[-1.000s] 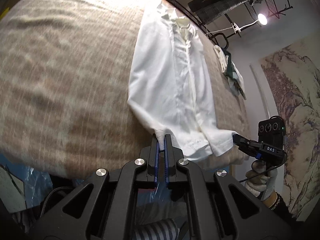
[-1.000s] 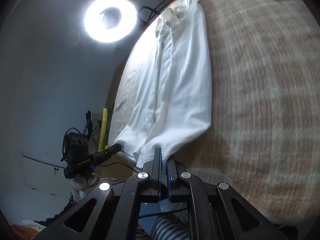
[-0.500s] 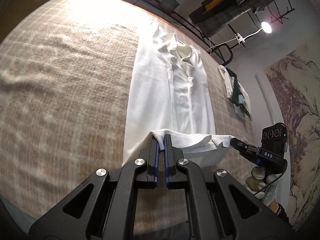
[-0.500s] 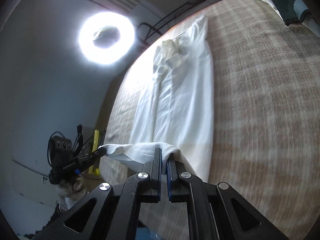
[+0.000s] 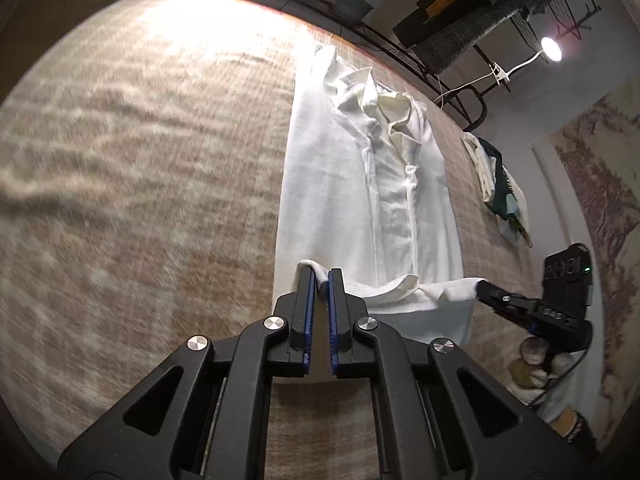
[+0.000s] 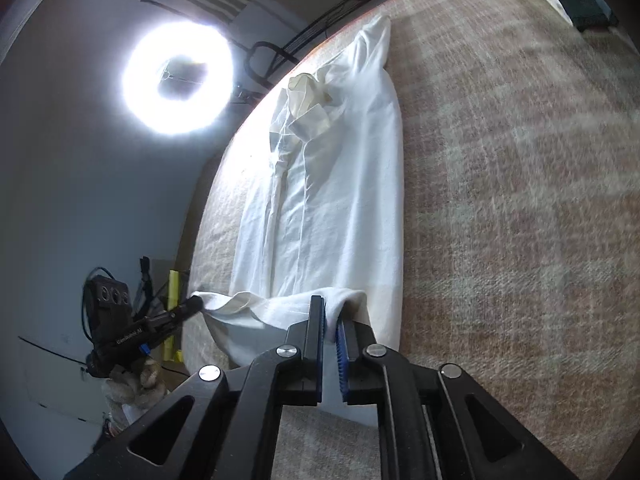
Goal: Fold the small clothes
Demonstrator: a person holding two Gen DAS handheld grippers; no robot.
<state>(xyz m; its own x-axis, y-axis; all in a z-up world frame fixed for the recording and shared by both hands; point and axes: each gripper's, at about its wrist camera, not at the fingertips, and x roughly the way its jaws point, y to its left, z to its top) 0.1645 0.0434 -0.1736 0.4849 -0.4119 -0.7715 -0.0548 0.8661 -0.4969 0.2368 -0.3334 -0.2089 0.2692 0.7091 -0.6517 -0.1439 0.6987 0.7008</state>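
A white button-up shirt (image 5: 360, 184) lies collar-away on a beige checked bed cover (image 5: 140, 160), its sides folded in. Its bottom hem (image 5: 400, 286) is lifted and carried over the lower body. My left gripper (image 5: 320, 274) pinches the hem's left corner between its blue pads, and its jaws are opening. The right gripper (image 5: 480, 288) holds the other corner. In the right wrist view the shirt (image 6: 332, 184) runs away from my right gripper (image 6: 330, 304), whose jaws are opening with cloth between them. The left gripper (image 6: 196, 302) is at the hem's far end.
A pile of white and dark green clothes (image 5: 500, 184) lies on the cover right of the shirt, also seen as clothes (image 6: 576, 0) top right. A ring light (image 6: 178, 78) glares on the left. A gloved hand (image 5: 532, 356) holds the right gripper.
Both grippers carried the hem from the bed's near edge up over the shirt's lower body. The gap between each pair of pads has widened slightly.
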